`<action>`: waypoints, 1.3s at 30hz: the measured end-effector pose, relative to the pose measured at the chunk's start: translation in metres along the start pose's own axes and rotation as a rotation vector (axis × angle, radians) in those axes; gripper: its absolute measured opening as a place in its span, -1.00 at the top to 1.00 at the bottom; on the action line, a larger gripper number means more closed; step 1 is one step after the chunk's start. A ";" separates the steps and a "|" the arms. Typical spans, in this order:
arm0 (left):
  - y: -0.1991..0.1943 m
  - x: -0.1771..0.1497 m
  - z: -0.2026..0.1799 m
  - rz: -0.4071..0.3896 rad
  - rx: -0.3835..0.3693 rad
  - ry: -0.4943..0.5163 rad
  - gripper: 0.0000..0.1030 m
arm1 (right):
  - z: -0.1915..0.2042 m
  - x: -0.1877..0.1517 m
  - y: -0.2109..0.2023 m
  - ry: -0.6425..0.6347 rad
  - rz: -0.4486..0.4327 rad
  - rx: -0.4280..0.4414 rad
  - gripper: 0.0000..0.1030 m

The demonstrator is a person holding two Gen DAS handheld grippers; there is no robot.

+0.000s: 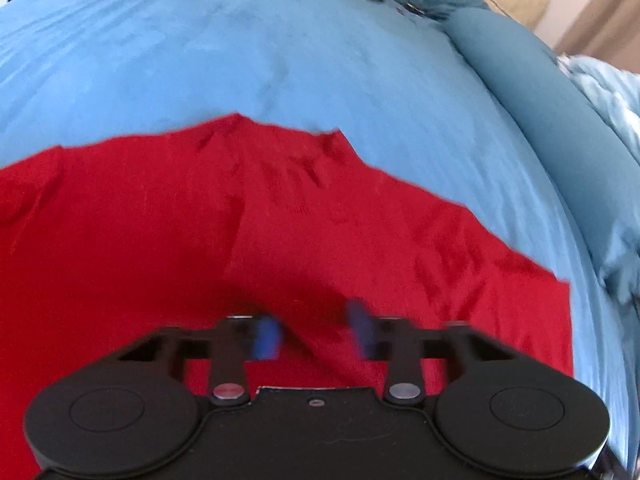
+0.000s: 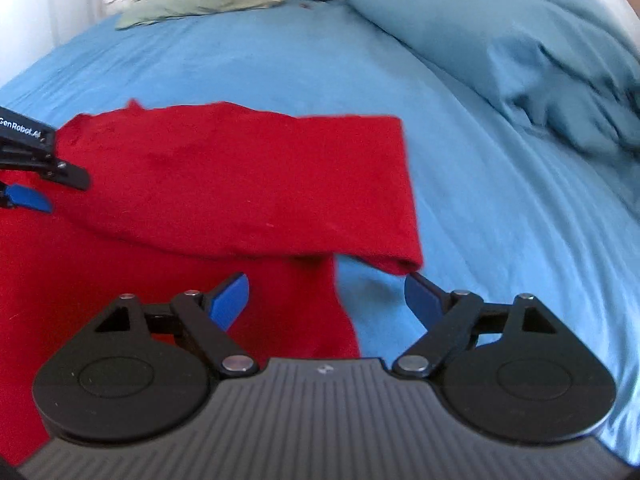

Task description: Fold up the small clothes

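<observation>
Left wrist view: red knit garment (image 1: 280,240) lies spread on blue bedsheet (image 1: 240,52), filling the lower left and middle of the frame. Left gripper (image 1: 316,332) hangs over its near part, jaws apart w/ nothing between them; blue fingertips (image 1: 266,336) are motion-blurred, can't tell if they touch the cloth. Garment's far edge peaks in two small points near the middle, then slopes down to the right, ending in a straight side edge. Fabric looks soft, w/ faint creases around the centre and right. Right of it: bare sheet, then a teal bolster-like roll (image 1: 520,60), and rumpled pale blue bedding at the far right edge.

Right wrist view: left gripper (image 2: 30,196) pokes in at the far left, above the garment's left part, one blue pad showing; from here can't tell how wide it stands. Red knit garment (image 2: 240,184) runs from the left edge to about mid-frame; an upper layer is folded over, its straight right edge ending in a drooping corner just above and between the right gripper's pads. A lower layer sticks out beneath, toward the camera. Right gripper (image 2: 326,300) is wide open and empty: left pad over red cloth, right pad over blue bedsheet (image 2: 500,220), close to the drooping corner but contact unclear. Far right: rumpled teal duvet (image 2: 520,52). Pale green pillow (image 2: 192,4) sits at the top left.
</observation>
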State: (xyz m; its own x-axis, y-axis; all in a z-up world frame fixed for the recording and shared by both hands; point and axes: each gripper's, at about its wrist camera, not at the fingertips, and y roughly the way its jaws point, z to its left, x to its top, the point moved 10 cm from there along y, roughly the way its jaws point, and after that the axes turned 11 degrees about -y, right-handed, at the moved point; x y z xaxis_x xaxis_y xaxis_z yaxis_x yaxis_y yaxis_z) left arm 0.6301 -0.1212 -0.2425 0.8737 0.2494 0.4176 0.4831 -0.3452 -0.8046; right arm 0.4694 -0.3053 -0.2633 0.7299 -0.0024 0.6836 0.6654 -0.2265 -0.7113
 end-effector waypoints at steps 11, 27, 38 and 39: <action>-0.098 0.075 0.040 -0.286 0.023 -0.055 0.88 | -0.006 0.028 0.029 0.024 0.053 -0.082 -0.97; -0.076 0.015 0.155 -0.166 0.112 -0.143 0.86 | -0.031 0.040 0.049 -0.097 0.057 -0.048 -0.99; -0.134 0.005 0.191 -0.197 0.411 0.019 0.31 | -0.019 0.061 0.007 -0.208 0.089 0.012 -1.00; -0.141 0.009 0.186 -0.216 0.403 0.026 -0.01 | -0.011 0.072 -0.006 -0.193 0.037 0.060 -1.00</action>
State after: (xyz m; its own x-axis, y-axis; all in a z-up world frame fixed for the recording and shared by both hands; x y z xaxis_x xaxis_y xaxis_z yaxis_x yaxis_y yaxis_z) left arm 0.5594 0.0977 -0.2042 0.7592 0.2520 0.6001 0.5981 0.0934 -0.7959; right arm 0.5163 -0.3145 -0.2085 0.7667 0.1788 0.6166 0.6414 -0.1717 -0.7477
